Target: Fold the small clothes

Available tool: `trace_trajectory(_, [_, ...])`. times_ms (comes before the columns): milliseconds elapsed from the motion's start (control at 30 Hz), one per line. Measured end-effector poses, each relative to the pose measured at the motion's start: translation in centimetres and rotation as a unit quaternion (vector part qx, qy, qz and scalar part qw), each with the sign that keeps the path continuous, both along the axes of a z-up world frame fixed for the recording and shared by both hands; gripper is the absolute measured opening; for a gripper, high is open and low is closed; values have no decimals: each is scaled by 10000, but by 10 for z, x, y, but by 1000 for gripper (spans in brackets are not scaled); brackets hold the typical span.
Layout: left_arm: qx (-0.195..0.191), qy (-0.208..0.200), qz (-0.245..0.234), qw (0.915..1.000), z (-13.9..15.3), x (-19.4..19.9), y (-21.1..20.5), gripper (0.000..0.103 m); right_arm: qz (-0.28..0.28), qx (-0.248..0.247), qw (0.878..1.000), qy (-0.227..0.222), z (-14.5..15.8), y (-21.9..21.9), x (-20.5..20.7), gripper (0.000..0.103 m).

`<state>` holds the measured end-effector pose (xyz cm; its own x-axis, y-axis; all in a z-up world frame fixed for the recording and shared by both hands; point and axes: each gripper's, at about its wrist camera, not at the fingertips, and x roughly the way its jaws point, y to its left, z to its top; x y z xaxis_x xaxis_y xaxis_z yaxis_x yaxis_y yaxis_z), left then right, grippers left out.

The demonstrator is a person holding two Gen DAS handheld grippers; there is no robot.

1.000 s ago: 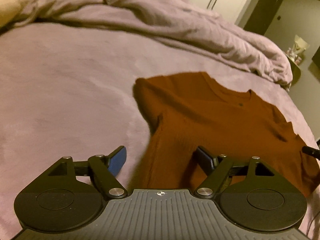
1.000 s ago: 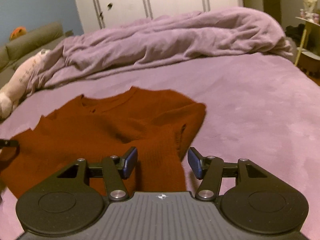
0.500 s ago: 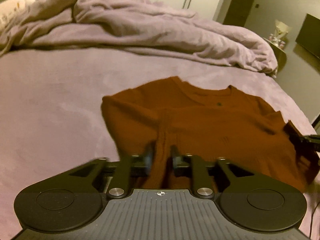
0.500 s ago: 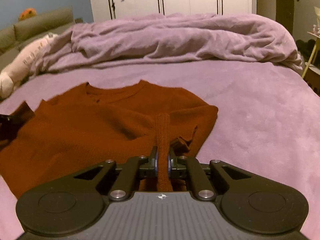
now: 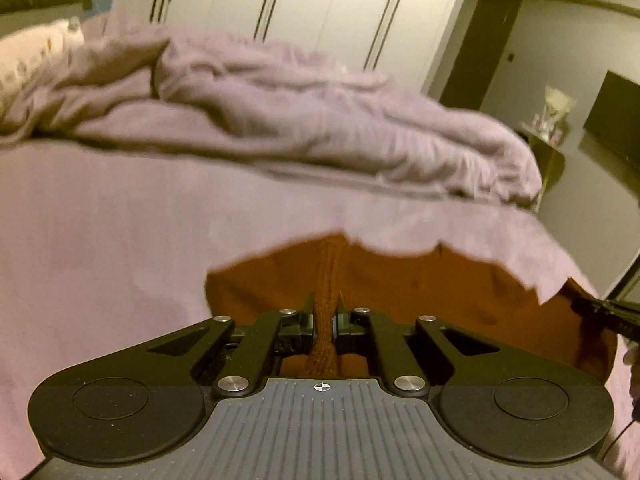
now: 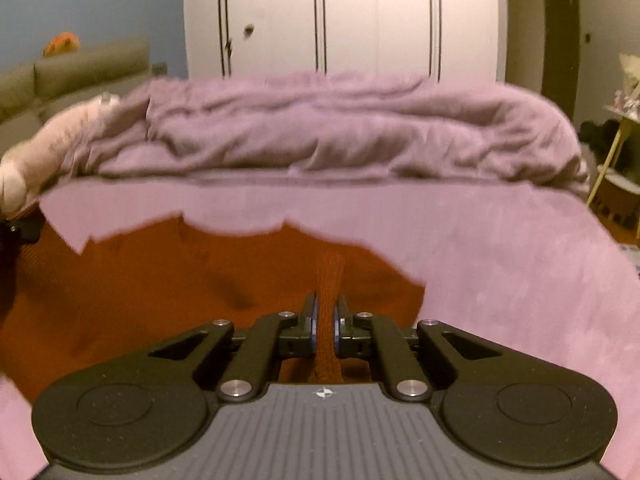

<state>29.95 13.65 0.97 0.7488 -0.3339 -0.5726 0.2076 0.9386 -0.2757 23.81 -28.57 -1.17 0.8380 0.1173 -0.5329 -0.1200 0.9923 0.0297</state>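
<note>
Pinching a ridge of rust-brown ribbed knit, my left gripper [image 5: 325, 326] has its 2 black fingers drawn in narrow on the sweater [image 5: 440, 292], the fold standing up between the pads as a slim vertical rib. My right gripper [image 6: 325, 326] does the same in its own view, its blue-edged pads pressed close on another upright pleat of the sweater [image 6: 160, 280]. The garment spreads just ahead of and below both tools, a soft, matte, loosely rumpled sheet with a wavy far edge, its body running to the right of my left tool and to the left of my right tool. It lies on the bedspread [image 6: 500, 248], a smooth, velvety lilac surface that stretches away in front of both grippers. Farther ahead, a heaped duvet [image 5: 320, 120] of the same pale mauve runs across in thick, creased folds. Beyond it stands a white wardrobe [image 6: 360, 20] with flat doors and thin dark bar handles. At the far right edge of my left view, the dark tip of the other tool touches the sweater's outer corner. Far left in my right view sits a pale, rounded pillow [image 6: 36, 152] with small printed marks.
</note>
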Motion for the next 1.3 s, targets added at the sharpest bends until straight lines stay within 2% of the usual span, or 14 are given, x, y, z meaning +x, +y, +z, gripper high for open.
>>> trace_trajectory(133, [240,-327,248,9989,21,33,-5,7,-266,-44,9990,-347,18,2,29,6])
trace_trajectory(200, [233,-392,345,9984,25,52,-9,7,-448,-3,9980,-441,22,2,47,6])
trace_trajectory(267, [460,-485,503,9965,22,70,-14,7,-638,-26,9969,-464,23,2,69,6])
trace_trajectory(333, [761,-534,670,9934,11,88,-22,7,-761,-163,9959,-469,18,3,90,6])
trace_trajectory(467, [995,-190,855,9912,-29,114,-30,8,-1004,-265,9945,-118,-12,5,128,6])
trace_trajectory(600, [1268,289,910,9873,-76,122,-33,8,-1013,-594,9925,339,-53,13,145,6])
trace_trajectory(667, [1380,345,907,9857,-84,120,-33,8,-1026,-588,9919,458,-62,13,146,6])
trace_trajectory(833, [1239,-271,1085,9860,-55,122,-31,7,-1125,-757,9908,-7,-48,15,147,6])
trace_trajectory(1000, [1588,-656,1380,9754,-43,137,-46,8,-1538,-832,9841,-301,-36,15,165,6])
trace_trajectory(1100, [1902,-304,1565,9687,-60,145,-54,14,-1598,-1020,9818,-86,-50,18,177,7])
trace_trajectory(1167, [1939,-188,1737,9653,-66,139,-51,32,-1635,-982,9815,157,-57,15,179,8])
trace_trajectory(1233, [1886,-199,1992,9614,-64,127,-42,50,-1632,-794,9834,-4,-53,14,164,15])
trace_trajectory(1267, [1771,-295,2086,9614,-59,116,-41,50,-1607,-716,9843,-139,-49,14,155,19])
trace_trajectory(1300, [1551,-441,1990,9666,-52,105,-42,50,-1533,-604,9860,-255,-45,17,147,19])
